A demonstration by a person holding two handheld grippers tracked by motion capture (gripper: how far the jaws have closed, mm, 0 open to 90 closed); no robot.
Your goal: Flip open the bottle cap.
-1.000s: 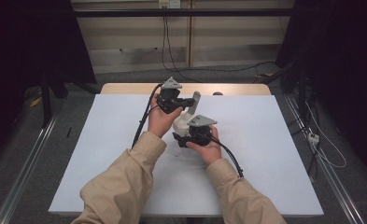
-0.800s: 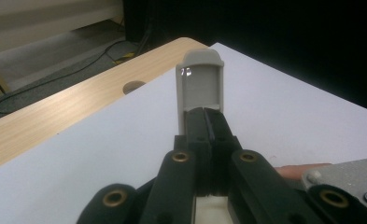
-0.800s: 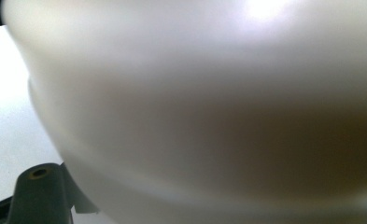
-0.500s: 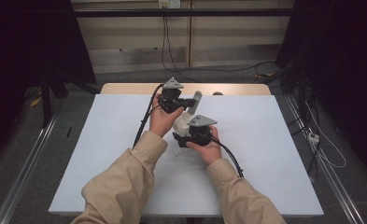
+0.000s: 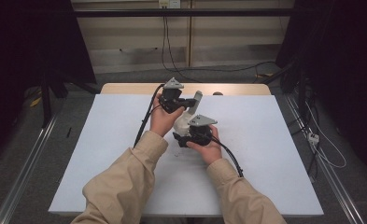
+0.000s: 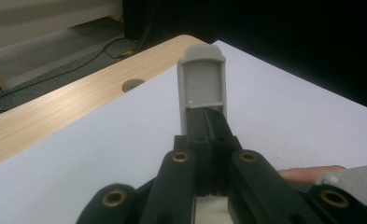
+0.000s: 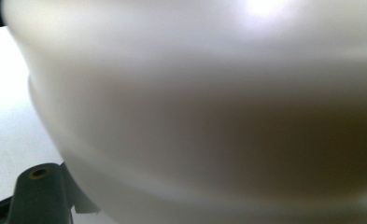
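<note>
Looking down from the high view: left gripper (image 5: 187,101) raised near the far edge of the white tabletop (image 5: 274,154), clenched on the grey handle (image 5: 197,99) of a white jug (image 5: 183,122); right gripper (image 5: 187,138) lower and nearer, pressed against the jug's body, its grip impossible to tell. Tan sleeves (image 5: 125,186) entering from below. Beyond the tabletop, grey floor, cables (image 5: 165,42) and dark curtains.

Seen from the left gripper view: black jaws closed tight on the grey handle (image 6: 202,86), upright; white tabletop (image 6: 78,149) beneath, wooden edge (image 6: 55,109) with a round hole (image 6: 133,85) behind.

Seen from the right gripper view: blurred white jug wall (image 7: 209,116) very close, jaw tips hidden, tabletop (image 7: 8,116) at left.
</note>
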